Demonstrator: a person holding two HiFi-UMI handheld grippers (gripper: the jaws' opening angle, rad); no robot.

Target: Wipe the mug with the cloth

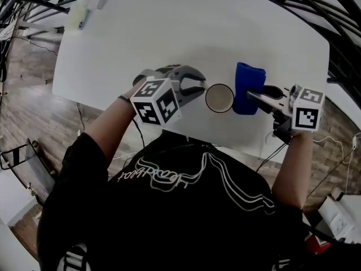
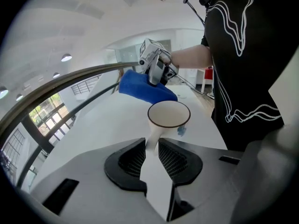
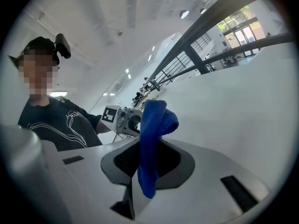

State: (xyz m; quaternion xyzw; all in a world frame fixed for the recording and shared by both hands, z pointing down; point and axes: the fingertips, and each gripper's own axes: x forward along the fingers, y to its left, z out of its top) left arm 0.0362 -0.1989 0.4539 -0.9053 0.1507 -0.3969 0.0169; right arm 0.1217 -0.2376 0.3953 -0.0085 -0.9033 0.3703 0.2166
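A white mug (image 1: 219, 97) with a dark rim stands upright on the white table (image 1: 169, 33), near its front edge. Its handle points toward my left gripper (image 1: 194, 86). In the left gripper view the handle lies between the two pads of my left gripper (image 2: 152, 155), which stand slightly apart from it, while the mug (image 2: 168, 114) rests on the table. A blue cloth (image 1: 249, 86) hangs just right of the mug, pinched in my right gripper (image 1: 258, 95). In the right gripper view the cloth (image 3: 156, 139) sticks up and droops between the shut jaws of that gripper (image 3: 149, 160).
A few small pale objects (image 1: 84, 10) lie at the table's far left corner. Dark railings (image 1: 316, 16) run behind and right of the table. The table's front edge is close under both hands, with wood floor (image 1: 34, 129) below.
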